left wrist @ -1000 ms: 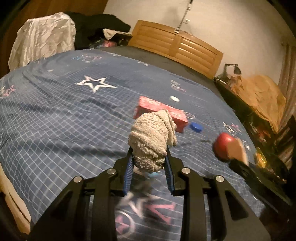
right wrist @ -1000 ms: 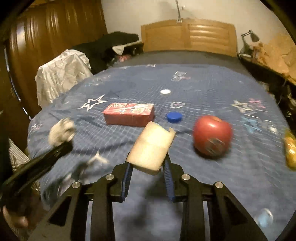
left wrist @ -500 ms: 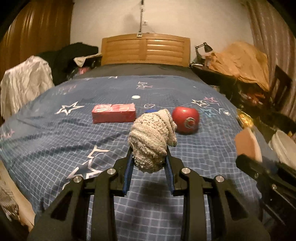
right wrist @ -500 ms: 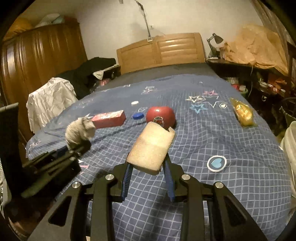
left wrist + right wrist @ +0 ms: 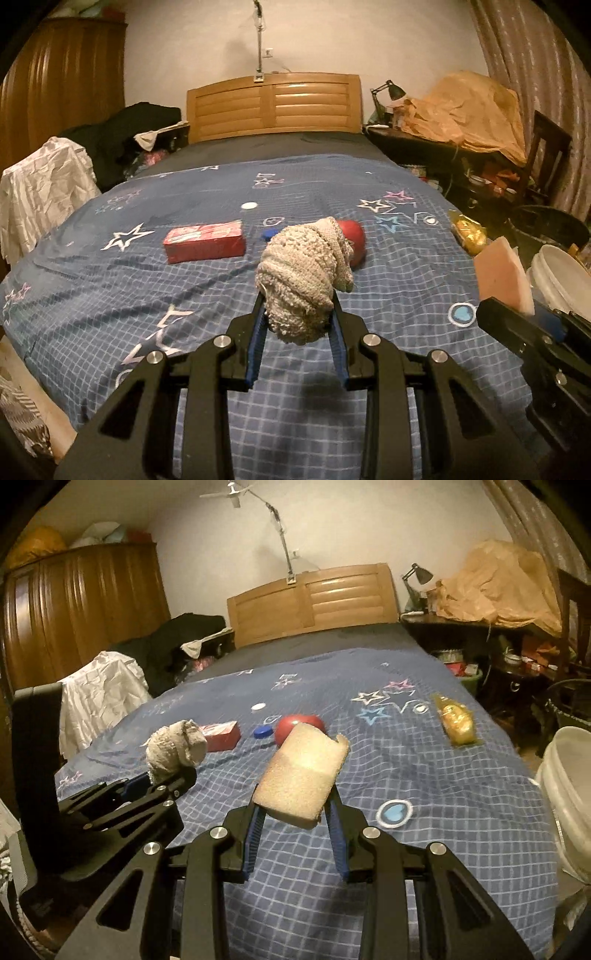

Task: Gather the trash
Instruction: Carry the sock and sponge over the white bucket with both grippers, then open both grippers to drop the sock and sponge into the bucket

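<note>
My left gripper is shut on a balled-up beige knitted cloth, held above the near part of the blue bed. My right gripper is shut on a tan sponge, also held above the bed. The sponge shows at the right of the left wrist view, and the cloth at the left of the right wrist view. On the bed lie a red box, a red apple, a blue cap, a white cap and a yellow wrapper.
A white bucket stands off the bed's right side, next to a dark bin. A cluttered dark desk runs along the right wall. A white cloth and dark clothes lie at the left. The wooden headboard is at the back.
Both grippers have pulled back from the bed and swung to the right, still holding the cloth and the sponge. The white bucket has come into view at the right.
</note>
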`<state>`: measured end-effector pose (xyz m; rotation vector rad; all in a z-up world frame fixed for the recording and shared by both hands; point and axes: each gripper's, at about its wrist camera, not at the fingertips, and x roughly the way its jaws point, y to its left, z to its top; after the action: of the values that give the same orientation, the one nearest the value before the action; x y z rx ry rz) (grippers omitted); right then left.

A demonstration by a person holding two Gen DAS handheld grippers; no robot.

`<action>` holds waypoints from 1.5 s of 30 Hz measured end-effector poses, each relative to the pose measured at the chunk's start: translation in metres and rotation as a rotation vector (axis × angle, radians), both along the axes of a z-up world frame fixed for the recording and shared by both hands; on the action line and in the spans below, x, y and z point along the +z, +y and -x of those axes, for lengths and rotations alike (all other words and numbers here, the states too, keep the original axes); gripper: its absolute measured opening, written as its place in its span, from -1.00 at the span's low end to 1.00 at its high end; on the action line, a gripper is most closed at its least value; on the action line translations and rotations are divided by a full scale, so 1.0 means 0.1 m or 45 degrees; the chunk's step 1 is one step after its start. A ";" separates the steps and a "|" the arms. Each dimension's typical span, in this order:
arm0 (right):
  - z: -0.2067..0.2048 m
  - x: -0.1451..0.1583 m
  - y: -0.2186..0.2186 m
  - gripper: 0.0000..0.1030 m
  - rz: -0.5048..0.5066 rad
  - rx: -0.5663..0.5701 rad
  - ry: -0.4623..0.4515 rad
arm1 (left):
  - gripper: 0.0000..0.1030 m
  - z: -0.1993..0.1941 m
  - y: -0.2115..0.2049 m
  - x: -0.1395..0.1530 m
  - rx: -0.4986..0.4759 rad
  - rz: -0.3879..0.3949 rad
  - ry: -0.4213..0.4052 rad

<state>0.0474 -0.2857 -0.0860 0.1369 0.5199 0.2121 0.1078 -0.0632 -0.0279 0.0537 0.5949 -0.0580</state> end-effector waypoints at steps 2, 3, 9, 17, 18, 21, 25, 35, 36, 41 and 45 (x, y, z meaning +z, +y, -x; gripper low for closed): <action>0.03 0.02 -0.07 -0.34 0.004 -0.022 -0.013 | -0.43 -0.03 -0.10 0.03 -0.022 -0.005 -0.007; 0.05 0.04 -0.12 -0.34 0.009 -0.037 -0.021 | -0.43 -0.05 -0.16 0.05 -0.034 -0.006 -0.010; 0.12 0.16 -0.52 -0.34 0.015 -0.159 -0.078 | -0.42 -0.18 -0.59 0.14 -0.131 -0.012 -0.032; 0.32 0.39 -1.51 -0.34 0.040 -0.426 -0.142 | -0.42 -0.32 -1.51 0.25 -0.342 -0.027 -0.049; 0.35 0.42 -1.67 -0.34 0.049 -0.467 -0.147 | -0.40 -0.33 -1.66 0.26 -0.380 -0.026 -0.052; 0.50 0.50 -2.18 -0.34 0.078 -0.589 -0.150 | -0.40 -0.34 -2.06 0.28 -0.477 -0.031 -0.057; 0.67 0.53 -2.81 -0.34 0.116 -0.718 -0.130 | -0.40 -0.34 -2.58 0.28 -0.605 -0.039 -0.059; 0.99 0.53 -4.11 -0.33 0.142 -0.872 -0.037 | -0.40 -0.46 -3.81 0.06 -1.042 -0.039 0.146; 0.96 0.52 -4.18 -0.33 0.137 -0.869 -0.026 | -0.40 -0.45 -3.90 0.02 -1.089 -0.048 0.168; 0.80 0.45 -4.32 -0.33 0.105 -0.831 0.027 | -0.39 -0.57 -4.16 -0.14 -1.175 -0.054 0.251; 0.59 0.30 -4.29 -0.23 0.077 -0.778 0.095 | -0.06 -0.62 -4.20 -0.21 -1.178 -0.068 0.274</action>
<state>-0.0115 -0.7146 -0.0556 0.2388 0.5357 -0.4061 0.1693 -0.4830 -0.0493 0.3757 0.7455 -0.9550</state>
